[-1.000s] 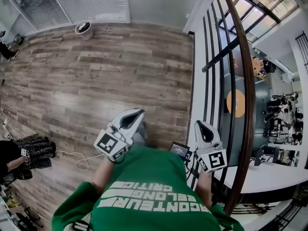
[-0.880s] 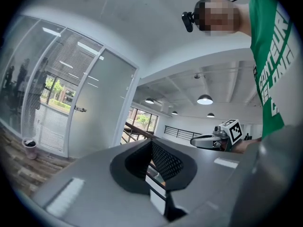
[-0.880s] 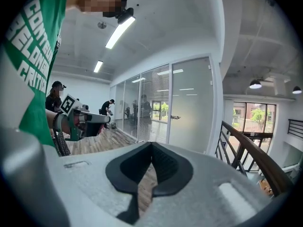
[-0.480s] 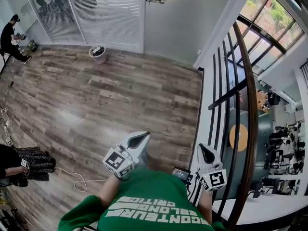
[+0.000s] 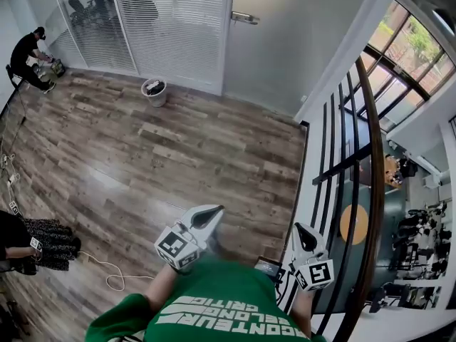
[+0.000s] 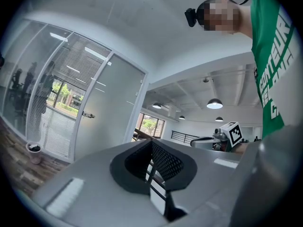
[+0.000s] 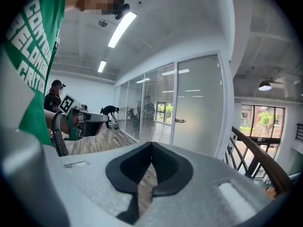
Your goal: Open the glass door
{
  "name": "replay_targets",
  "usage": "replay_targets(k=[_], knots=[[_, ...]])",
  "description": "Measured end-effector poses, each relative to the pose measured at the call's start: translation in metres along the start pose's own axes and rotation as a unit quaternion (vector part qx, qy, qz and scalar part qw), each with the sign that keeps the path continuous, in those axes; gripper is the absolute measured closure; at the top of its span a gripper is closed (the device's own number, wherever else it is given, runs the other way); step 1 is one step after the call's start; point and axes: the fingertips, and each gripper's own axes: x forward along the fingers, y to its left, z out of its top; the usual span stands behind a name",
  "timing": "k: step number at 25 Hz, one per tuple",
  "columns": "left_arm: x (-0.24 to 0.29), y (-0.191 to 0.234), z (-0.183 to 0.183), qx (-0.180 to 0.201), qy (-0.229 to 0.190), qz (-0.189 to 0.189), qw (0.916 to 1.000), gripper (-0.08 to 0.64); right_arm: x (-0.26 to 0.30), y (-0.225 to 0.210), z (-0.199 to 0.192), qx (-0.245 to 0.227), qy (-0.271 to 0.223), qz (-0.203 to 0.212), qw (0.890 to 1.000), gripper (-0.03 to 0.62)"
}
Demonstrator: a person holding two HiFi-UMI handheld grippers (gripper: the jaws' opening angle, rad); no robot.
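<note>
Since a second ago my head view has tipped upward: the glass door (image 5: 267,45) and its handle (image 5: 244,18) now show at the top, and the bin (image 5: 154,90) sits lower in the picture. Across the wooden floor (image 5: 178,155) the door looks shut, well apart from both my tools. My left hand-held gripper (image 5: 208,212) and right hand-held gripper (image 5: 302,232) hang close to my chest, the right one beside the railing (image 5: 368,191).

Through the left gripper view, my left hand-held gripper's jaws meet at the tips with nothing between them, and the door stands far ahead on the left.

Through the right gripper view, my right hand-held gripper's jaws are likewise together and empty, with the door straight ahead, beside the blinds.
</note>
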Motion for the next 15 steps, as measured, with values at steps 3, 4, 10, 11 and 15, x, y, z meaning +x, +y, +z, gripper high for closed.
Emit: replay_targets(k=[3, 4, 10, 11, 15], knots=[[0.005, 0.009, 0.005, 0.002, -0.004, 0.003, 1.0000, 0.543, 0.012, -0.005, -0.002, 0.004, 0.002, 0.002, 1.000, 0.600], [0.006, 0.013, 0.006, 0.003, -0.004, 0.004, 1.0000, 0.543, 0.017, -0.006, -0.002, 0.005, 0.003, 0.003, 1.000, 0.600], [0.010, 0.039, 0.014, 0.002, -0.005, 0.016, 0.9998, 0.543, 0.050, -0.008, 0.008, 0.000, 0.000, 0.016, 1.000, 0.600], [0.011, 0.042, 0.016, 0.003, -0.006, 0.017, 0.9998, 0.543, 0.055, -0.009, 0.010, -0.002, -0.001, 0.018, 1.000, 0.600], [0.012, 0.057, 0.021, 0.007, -0.006, 0.020, 0.9998, 0.543, 0.075, -0.007, 0.014, -0.002, -0.001, 0.025, 1.000, 0.600]])
